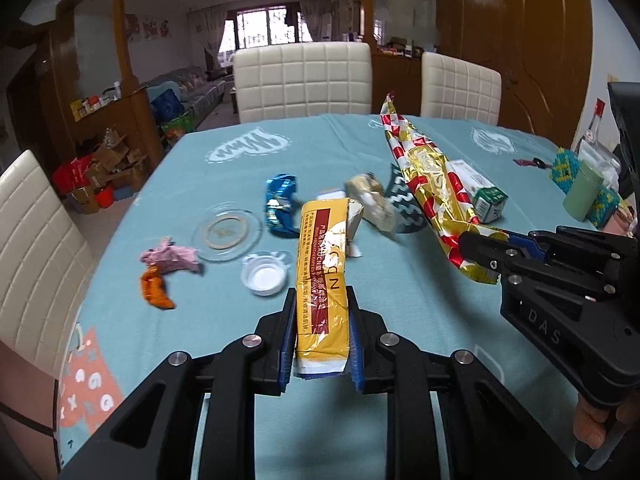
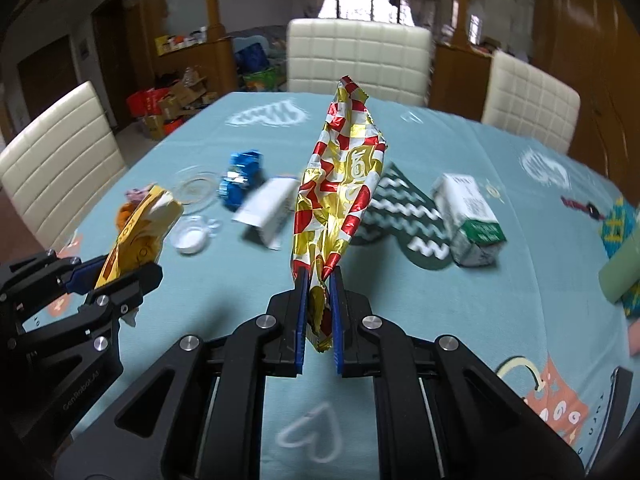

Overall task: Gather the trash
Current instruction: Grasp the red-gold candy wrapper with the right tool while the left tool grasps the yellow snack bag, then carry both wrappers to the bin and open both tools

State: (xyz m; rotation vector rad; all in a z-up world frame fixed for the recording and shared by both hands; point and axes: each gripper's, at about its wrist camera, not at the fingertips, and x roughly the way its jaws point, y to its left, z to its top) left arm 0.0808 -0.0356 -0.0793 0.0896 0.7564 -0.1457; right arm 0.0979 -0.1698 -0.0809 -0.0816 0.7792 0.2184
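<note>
Left gripper [image 1: 322, 336] is clamped on a yellow wrapper [image 1: 322, 276] near its lower end, so the long pack stands up clear of the table [image 1: 360, 140]. Right gripper [image 2: 320, 316] is pinched tight on the bottom corner of a red-and-gold foil bag [image 2: 340, 184], which rises stiffly above the jaws — an edge grip suits such thin, crinkly film. Both pieces look lifted off the cloth, probably for carrying to a bin that is not in view.

Beyond the yellow wrapper, trash remains on the table: a blue wrapper [image 1: 280, 204], a pink scrap [image 1: 172, 258] and an orange one [image 1: 156, 290] to its left, a green-and-white carton [image 1: 480, 190] to its right.

Writing — the yellow wrapper carries a red band of small print, too fine to read, and large letters ending in "N". The right gripper's body reads "DAS", the left's "GenRobot.AI".
</note>
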